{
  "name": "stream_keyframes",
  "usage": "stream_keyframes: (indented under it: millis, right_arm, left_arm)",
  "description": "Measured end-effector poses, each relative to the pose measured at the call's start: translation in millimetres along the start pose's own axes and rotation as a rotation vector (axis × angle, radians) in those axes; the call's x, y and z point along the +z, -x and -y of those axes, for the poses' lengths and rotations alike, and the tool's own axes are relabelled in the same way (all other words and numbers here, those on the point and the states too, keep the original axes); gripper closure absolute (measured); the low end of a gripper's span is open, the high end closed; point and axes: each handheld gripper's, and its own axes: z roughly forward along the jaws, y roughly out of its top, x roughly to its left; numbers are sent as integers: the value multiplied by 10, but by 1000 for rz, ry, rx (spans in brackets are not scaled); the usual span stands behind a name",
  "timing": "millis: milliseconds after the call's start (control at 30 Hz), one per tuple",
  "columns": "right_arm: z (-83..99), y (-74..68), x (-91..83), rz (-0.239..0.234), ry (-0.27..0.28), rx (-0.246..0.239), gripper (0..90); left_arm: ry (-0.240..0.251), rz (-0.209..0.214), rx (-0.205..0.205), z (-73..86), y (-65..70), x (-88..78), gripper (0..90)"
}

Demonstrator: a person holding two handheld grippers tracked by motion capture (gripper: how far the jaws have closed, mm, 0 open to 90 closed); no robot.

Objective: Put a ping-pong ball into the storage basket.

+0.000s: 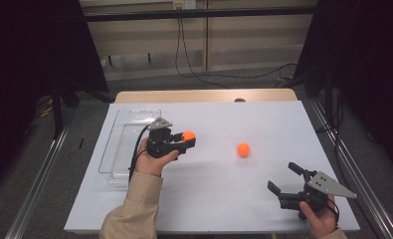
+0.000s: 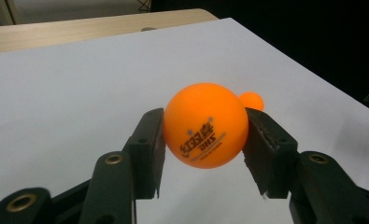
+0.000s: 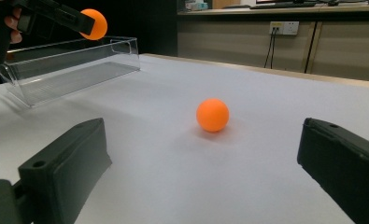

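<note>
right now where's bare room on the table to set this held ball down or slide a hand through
Bare white tabletop lies between the left gripper and the right gripper. The far strip behind the loose ball is bare too. The left edge is crowded by the clear tray. The held ball sits between the left fingers.

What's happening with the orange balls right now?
Left gripper shut on held ball, lifted. Right gripper open, empty. Second ball loose on table. Clear bin unblocked.
</note>
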Motion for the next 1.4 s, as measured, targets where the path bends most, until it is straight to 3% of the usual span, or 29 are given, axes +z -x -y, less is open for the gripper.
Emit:
stream_keyframes:
  millis: [1400]
  right_arm:
    - [-1, 0, -4, 3, -1, 2, 13]
  left_arm:
    - [12, -61, -14, -9, -160, -140, 507]
